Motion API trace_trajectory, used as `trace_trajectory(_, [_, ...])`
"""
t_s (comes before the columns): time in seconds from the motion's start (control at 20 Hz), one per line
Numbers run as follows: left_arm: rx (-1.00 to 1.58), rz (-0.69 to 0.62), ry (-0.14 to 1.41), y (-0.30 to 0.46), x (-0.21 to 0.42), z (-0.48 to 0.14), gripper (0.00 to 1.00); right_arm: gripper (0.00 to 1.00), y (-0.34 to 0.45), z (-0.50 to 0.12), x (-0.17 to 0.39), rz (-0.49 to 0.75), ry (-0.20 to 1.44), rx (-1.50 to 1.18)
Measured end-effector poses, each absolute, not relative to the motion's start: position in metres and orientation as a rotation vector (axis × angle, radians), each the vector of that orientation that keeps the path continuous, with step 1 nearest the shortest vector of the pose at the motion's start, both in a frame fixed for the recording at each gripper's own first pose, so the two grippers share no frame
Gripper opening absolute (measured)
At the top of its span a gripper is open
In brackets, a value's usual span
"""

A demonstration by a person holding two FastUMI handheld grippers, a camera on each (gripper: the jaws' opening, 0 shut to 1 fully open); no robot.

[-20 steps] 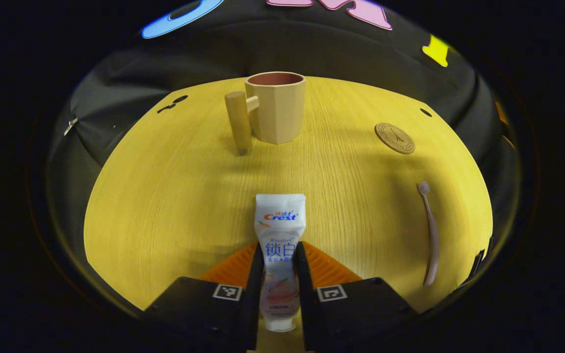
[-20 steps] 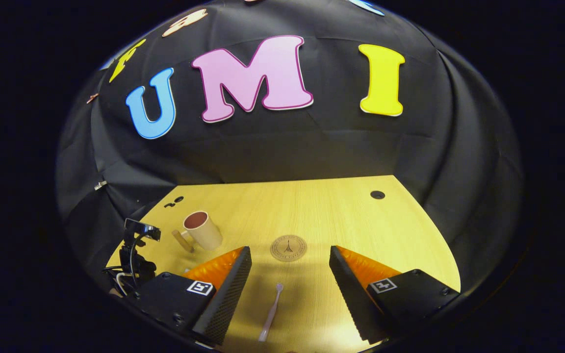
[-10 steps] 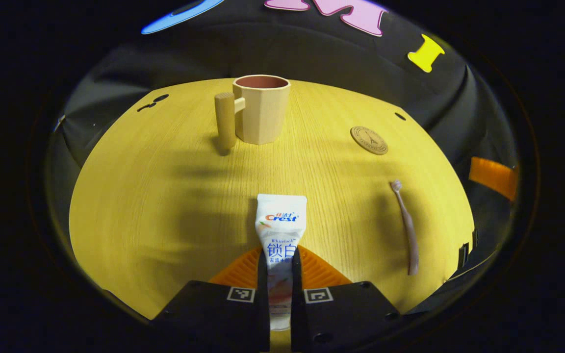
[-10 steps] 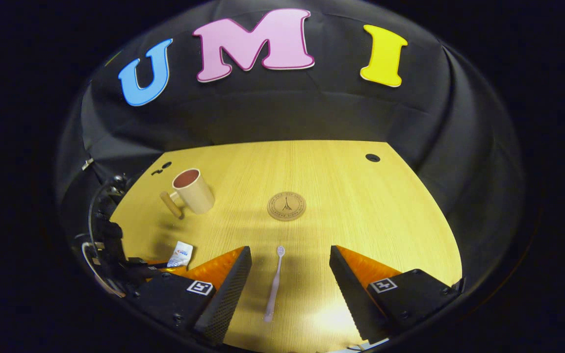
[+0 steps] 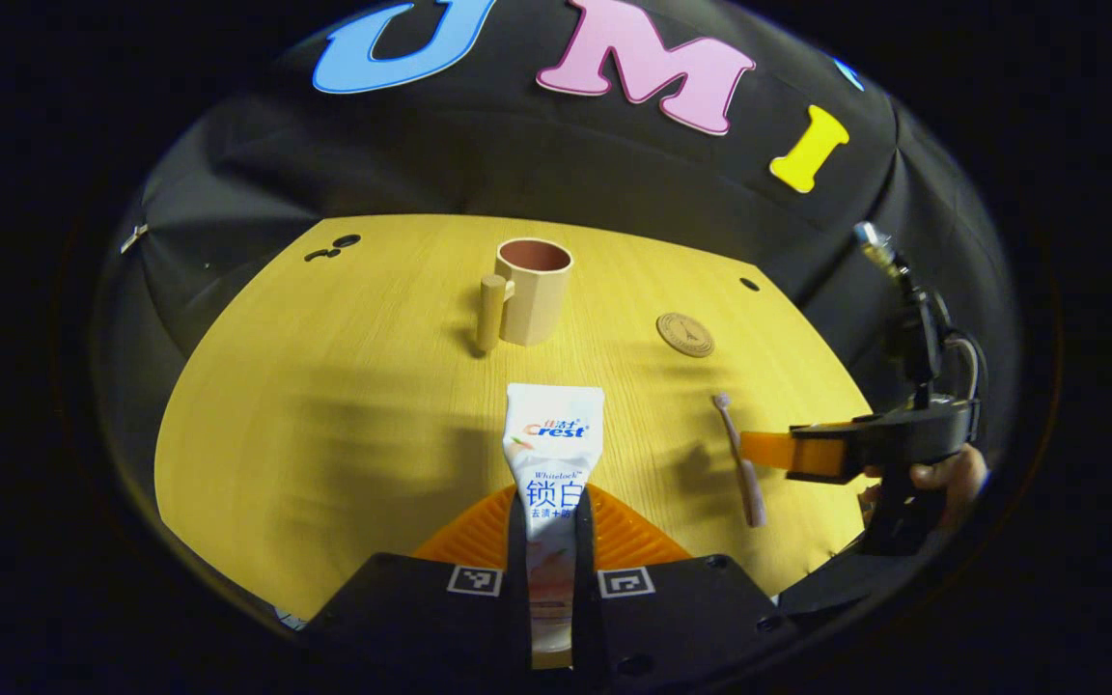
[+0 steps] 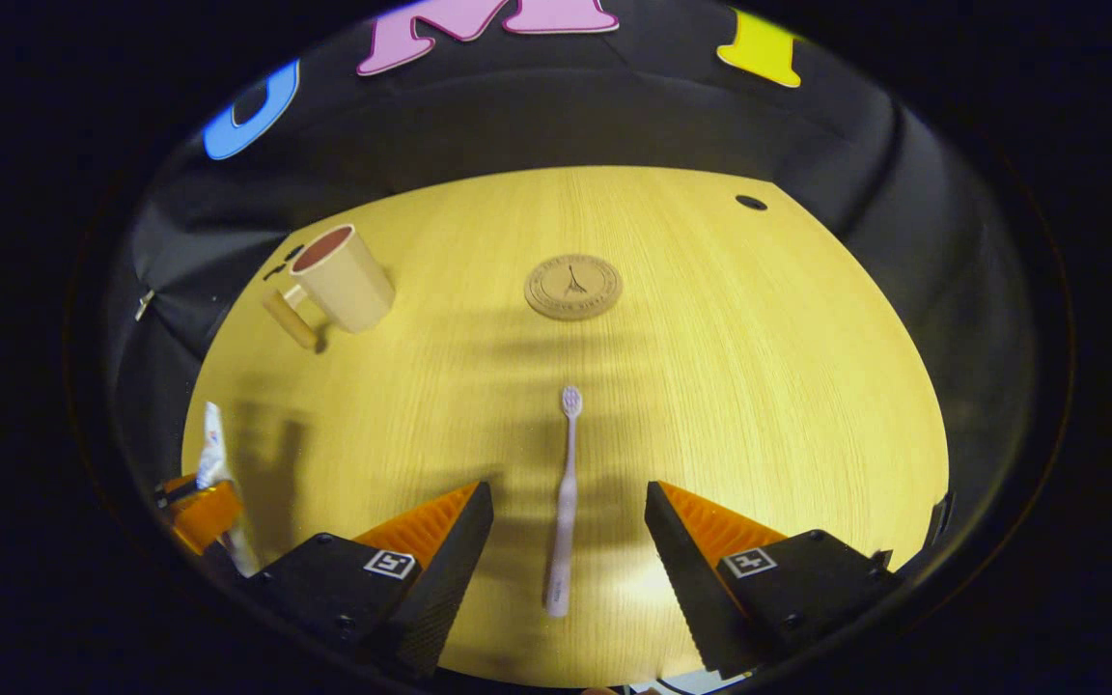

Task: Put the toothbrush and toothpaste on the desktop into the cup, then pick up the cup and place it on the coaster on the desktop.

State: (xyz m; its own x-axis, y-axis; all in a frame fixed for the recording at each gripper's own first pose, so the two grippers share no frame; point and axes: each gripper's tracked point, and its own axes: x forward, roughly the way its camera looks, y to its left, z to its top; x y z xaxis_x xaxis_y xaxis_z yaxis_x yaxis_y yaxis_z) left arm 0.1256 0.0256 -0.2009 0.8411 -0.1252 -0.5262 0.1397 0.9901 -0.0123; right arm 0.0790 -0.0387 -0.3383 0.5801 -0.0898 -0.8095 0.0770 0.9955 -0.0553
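My left gripper [image 5: 550, 512] is shut on the white toothpaste tube [image 5: 551, 444], held lifted above the yellow wooden desktop [image 5: 344, 386]. The tube [image 6: 213, 454] and that gripper also appear at the far left of the right gripper view. The beige cup [image 5: 533, 290] with its peg handle stands upright at the back, its mouth open upward; it shows in the right gripper view as the cup [image 6: 342, 280]. A round brown coaster [image 5: 684, 334] [image 6: 572, 286] lies right of the cup. The pale toothbrush [image 6: 566, 497] lies flat between the open fingers of my right gripper [image 6: 568, 512], bristles pointing away. The toothbrush [image 5: 737, 456] lies beside the right gripper [image 5: 812, 452].
A hand [image 5: 942, 475] holds the right gripper at the desktop's right edge. Small dark holes [image 5: 334, 246] [image 6: 751, 203] mark the desktop's far corners. Black cloth surrounds the desk on all sides.
The left gripper has risen and pulled back with the toothpaste. The right gripper has tilted down and come forward, so the toothbrush now lies between its fingers.
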Motion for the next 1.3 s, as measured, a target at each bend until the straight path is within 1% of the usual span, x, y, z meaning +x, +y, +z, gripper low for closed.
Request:
trace_trajectory(0.15, [0.004,-0.123,0.535,0.037,0.114,-0.196,0.22,0.98,-0.041,-0.354,0.076,-0.113,0.979,-0.025])
trace_trajectory(0.35, [-0.022,-0.090,0.553,0.048,0.102,-0.202,0.22,0.98,-0.036,-0.370,0.075,-0.126,1.044,0.008])
trace_trajectory(0.4, [-0.018,-0.087,0.555,0.049,0.100,-0.202,0.27,0.98,-0.038,-0.368,0.079,-0.126,1.020,-0.009])
trace_trajectory(0.45, [-0.013,-0.085,0.555,0.050,0.097,-0.202,0.22,0.98,-0.036,-0.370,0.078,-0.120,1.032,-0.014])
trace_trajectory(0.5, [-0.009,-0.084,0.556,0.050,0.097,-0.204,0.22,0.92,-0.034,-0.368,0.080,-0.117,1.022,-0.018])
trace_trajectory(0.55, [-0.008,-0.085,0.558,0.049,0.096,-0.205,0.22,0.89,-0.033,-0.370,0.080,-0.118,1.026,-0.017])
trace_trajectory(0.6, [-0.009,-0.087,0.559,0.047,0.095,-0.206,0.22,0.73,-0.032,-0.371,0.082,-0.120,1.021,-0.015])
trace_trajectory(0.65, [-0.010,-0.091,0.560,0.047,0.096,-0.207,0.22,0.51,-0.031,-0.370,0.082,-0.118,1.019,-0.015])
trace_trajectory(0.7, [-0.011,-0.096,0.560,0.045,0.096,-0.207,0.22,0.41,-0.030,-0.371,0.082,-0.113,1.027,-0.018])
trace_trajectory(0.75, [-0.011,-0.101,0.560,0.044,0.094,-0.208,0.22,0.36,-0.030,-0.369,0.081,-0.100,1.025,-0.024])
trace_trajectory(0.8, [-0.010,-0.105,0.562,0.041,0.091,-0.209,0.22,0.16,-0.029,-0.371,0.081,-0.087,1.029,-0.023])
trace_trajectory(0.85, [-0.010,-0.109,0.564,0.039,0.090,-0.210,0.27,0.11,-0.029,-0.371,0.083,-0.062,1.027,-0.026])
trace_trajectory(0.9, [-0.010,-0.112,0.567,0.039,0.088,-0.211,0.22,0.08,-0.027,-0.368,0.083,-0.032,1.038,-0.033])
trace_trajectory(1.05, [0.002,-0.112,0.571,0.035,0.088,-0.217,0.22,0.05,-0.023,-0.371,0.076,0.059,1.084,-0.106])
trace_trajectory(1.3, [-0.025,-0.109,0.560,0.026,0.094,-0.211,0.22,0.06,-0.027,-0.369,0.070,0.088,1.088,-0.105])
